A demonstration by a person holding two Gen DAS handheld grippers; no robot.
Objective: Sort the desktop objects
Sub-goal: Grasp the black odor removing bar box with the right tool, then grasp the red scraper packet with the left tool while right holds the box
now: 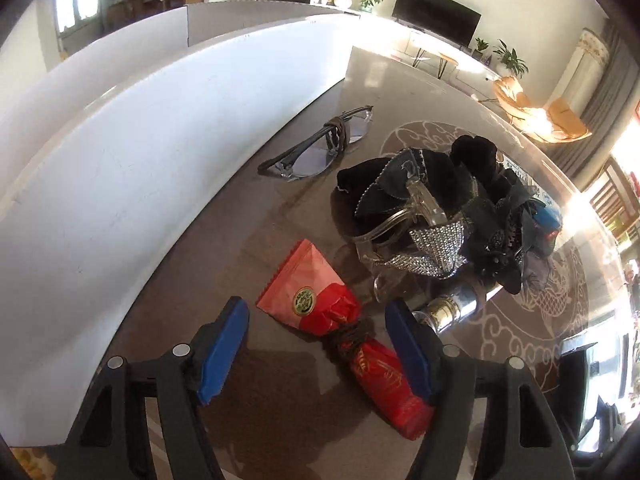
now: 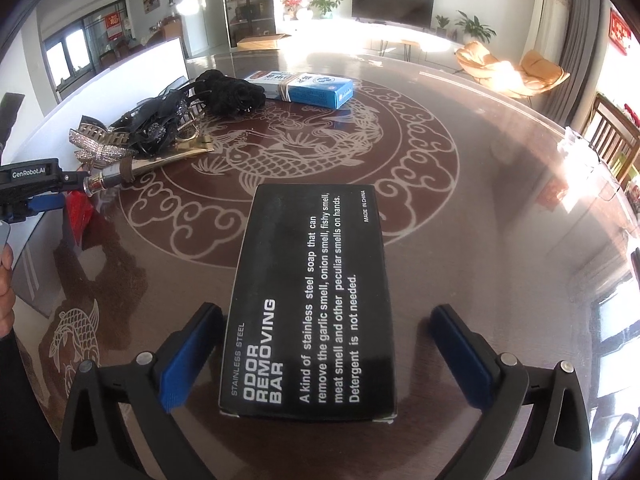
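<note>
The pile of hair clips (image 1: 448, 216) is a tangle of black fabric, clear plastic and rhinestones, so single pieces are hard to tell apart; a blue box (image 1: 548, 220) behind it is mostly hidden. The glossy brown table (image 2: 500, 208) bears a pale fish-and-cloud pattern, with a white panel (image 1: 120, 184) along its left and a sunlit living room beyond. The left gripper (image 1: 316, 352) stands released, its blue pads either side of a red foil packet (image 1: 344, 332) without pressing it. Farther off lie grey glasses (image 1: 320, 144). The right gripper (image 2: 328, 360) is spread wide around a black box (image 2: 312, 300) lying flat on the table, pads clear of it.
</note>
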